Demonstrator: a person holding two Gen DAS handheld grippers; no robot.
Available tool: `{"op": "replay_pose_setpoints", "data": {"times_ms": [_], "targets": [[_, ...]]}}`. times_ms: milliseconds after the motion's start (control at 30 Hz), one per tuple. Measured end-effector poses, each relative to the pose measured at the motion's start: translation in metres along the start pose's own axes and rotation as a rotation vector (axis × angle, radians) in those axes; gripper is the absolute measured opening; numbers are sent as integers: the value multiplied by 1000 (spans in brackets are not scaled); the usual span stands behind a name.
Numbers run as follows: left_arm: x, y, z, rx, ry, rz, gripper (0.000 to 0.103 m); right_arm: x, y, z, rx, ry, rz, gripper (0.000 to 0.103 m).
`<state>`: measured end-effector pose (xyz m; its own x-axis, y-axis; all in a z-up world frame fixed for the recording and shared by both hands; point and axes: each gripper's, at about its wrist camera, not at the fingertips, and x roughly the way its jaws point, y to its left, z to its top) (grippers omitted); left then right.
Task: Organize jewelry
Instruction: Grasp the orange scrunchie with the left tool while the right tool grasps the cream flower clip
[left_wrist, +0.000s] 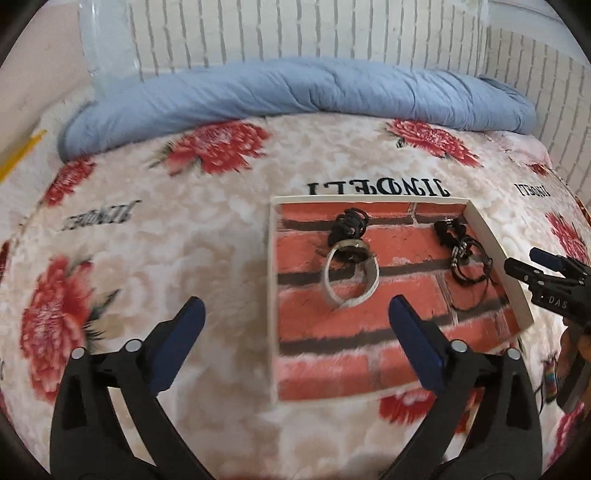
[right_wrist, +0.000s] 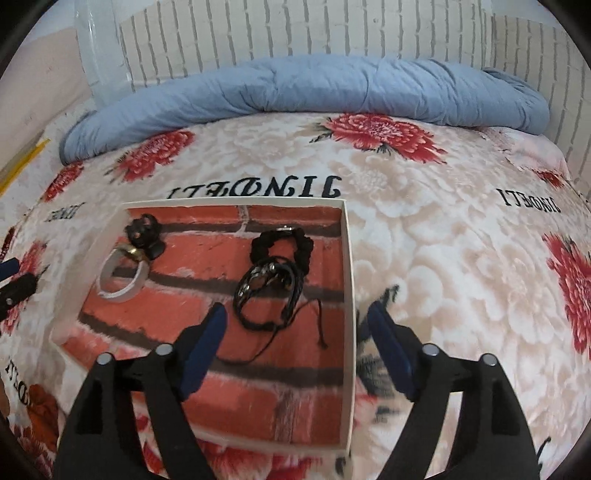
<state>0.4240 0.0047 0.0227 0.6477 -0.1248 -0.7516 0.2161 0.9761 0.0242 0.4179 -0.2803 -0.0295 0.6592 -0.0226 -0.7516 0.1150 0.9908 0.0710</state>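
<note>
A shallow white-walled tray (left_wrist: 491, 251) with a red brick-print floor lies on the flowered bed cover; it also shows in the right wrist view (right_wrist: 349, 280). In it lie a white watch band (left_wrist: 349, 280) (right_wrist: 120, 278) with a black piece (left_wrist: 351, 223) (right_wrist: 142, 230) behind it, and a heap of black cord bracelets (left_wrist: 463, 258) (right_wrist: 275, 284) beside a black braided bracelet (right_wrist: 282, 245). My left gripper (left_wrist: 295, 339) is open and empty over the tray's left wall. My right gripper (right_wrist: 295, 343) is open and empty over the tray's right wall; its fingers (left_wrist: 543, 269) also show in the left wrist view.
A rolled blue quilt (left_wrist: 295, 92) (right_wrist: 303, 88) lies along the far side of the bed, against a white brick-pattern wall (left_wrist: 314, 29). The flowered cover (right_wrist: 461, 258) spreads around the tray. A small multicoloured band (left_wrist: 549, 380) lies at the right, by the tray.
</note>
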Motion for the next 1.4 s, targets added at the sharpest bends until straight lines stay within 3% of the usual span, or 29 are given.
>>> {"op": "replay_pose_setpoints", "data": {"times_ms": [333, 633, 933, 1267, 1400], "targets": [[-63, 29, -63, -17, -35, 102, 98, -66, -2, -57, 48, -91, -23, 86], [-82, 37, -125, -83, -29, 107, 98, -96, 2, -108, 88, -131, -43, 86], [-60, 49, -160, -135, 44, 119, 98, -88, 41, -138, -16, -94, -82, 86], [-38, 53, -171, -172, 76, 35, 98, -58, 55, -147, -40, -30, -113, 85], [-30, 58, -173, -210, 97, -15, 98, -50, 58, -146, -52, -6, -109, 74]]}}
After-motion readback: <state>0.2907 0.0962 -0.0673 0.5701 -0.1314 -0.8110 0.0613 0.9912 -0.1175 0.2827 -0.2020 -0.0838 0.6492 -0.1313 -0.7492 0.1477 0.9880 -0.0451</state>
